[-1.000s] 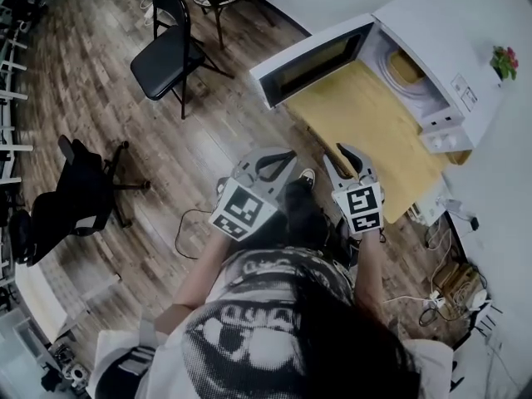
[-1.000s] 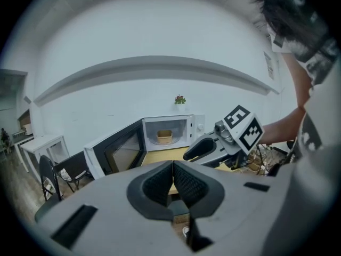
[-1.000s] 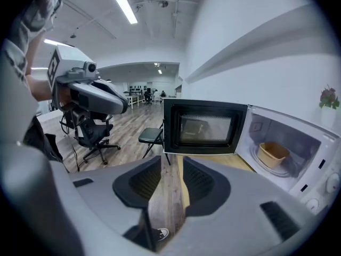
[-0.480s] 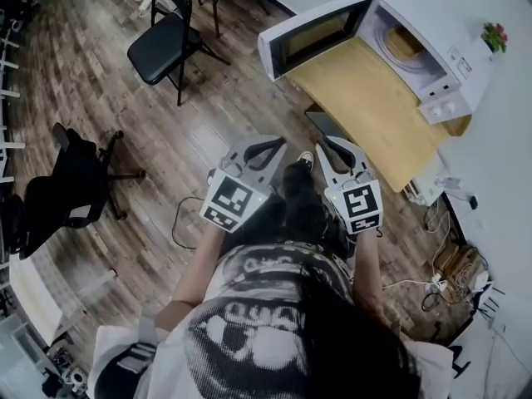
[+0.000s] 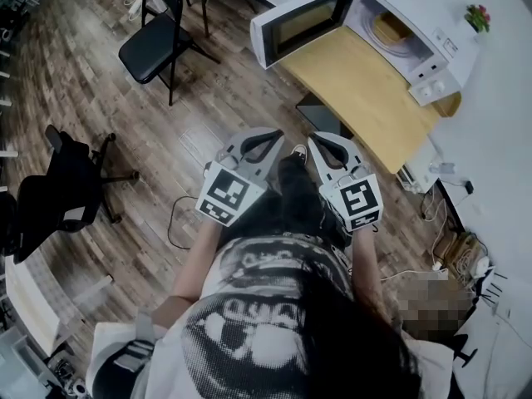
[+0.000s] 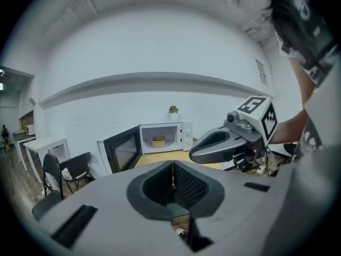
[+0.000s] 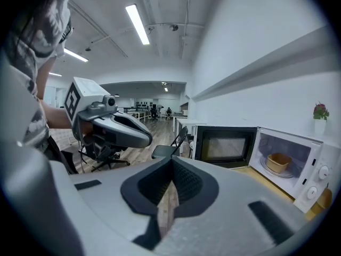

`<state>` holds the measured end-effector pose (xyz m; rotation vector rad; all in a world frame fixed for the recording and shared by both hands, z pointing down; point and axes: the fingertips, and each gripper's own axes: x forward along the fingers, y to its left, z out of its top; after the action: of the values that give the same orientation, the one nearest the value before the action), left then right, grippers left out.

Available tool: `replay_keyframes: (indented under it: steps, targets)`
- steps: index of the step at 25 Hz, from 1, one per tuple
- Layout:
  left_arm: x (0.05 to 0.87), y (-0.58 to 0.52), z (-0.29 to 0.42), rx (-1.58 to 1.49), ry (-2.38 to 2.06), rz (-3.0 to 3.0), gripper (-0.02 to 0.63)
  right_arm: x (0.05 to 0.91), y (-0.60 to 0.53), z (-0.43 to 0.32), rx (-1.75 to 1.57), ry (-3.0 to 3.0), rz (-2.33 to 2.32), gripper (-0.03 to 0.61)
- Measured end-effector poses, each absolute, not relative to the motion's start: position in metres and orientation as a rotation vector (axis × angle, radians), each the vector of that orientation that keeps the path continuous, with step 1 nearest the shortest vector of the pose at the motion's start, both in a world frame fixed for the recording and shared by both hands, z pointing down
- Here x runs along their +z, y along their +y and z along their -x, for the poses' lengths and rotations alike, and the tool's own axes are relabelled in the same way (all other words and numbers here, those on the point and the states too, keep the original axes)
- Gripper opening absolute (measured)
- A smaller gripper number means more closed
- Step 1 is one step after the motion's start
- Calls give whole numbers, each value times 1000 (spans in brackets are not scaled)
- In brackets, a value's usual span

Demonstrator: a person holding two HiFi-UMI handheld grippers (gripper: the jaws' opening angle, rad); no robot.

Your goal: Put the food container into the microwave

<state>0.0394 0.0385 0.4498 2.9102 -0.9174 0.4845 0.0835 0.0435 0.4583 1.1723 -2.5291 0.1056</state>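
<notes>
- The container point(image 5: 389, 28) already sits inside the microwave point(image 5: 435, 5), far right, but the door point(image 5: 299, 25) hangs open, so the job could end unfinished.
- The left gripper point(image 6: 172, 165) is closed and empty, and the right gripper point(image 7: 171, 164) has just closed on nothing. A hard push on the door could probably jolt the container.

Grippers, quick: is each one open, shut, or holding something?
Left gripper: shut, empty.
Right gripper: has just been closing, now shut, nothing between its jaws.
</notes>
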Motion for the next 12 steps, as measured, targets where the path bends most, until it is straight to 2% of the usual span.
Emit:
replay_keyframes:
  steps: [12]
  targets:
    - [443,53,-38,462,-906,-2946,2,452,53,-81,102,-2561,-1146,3]
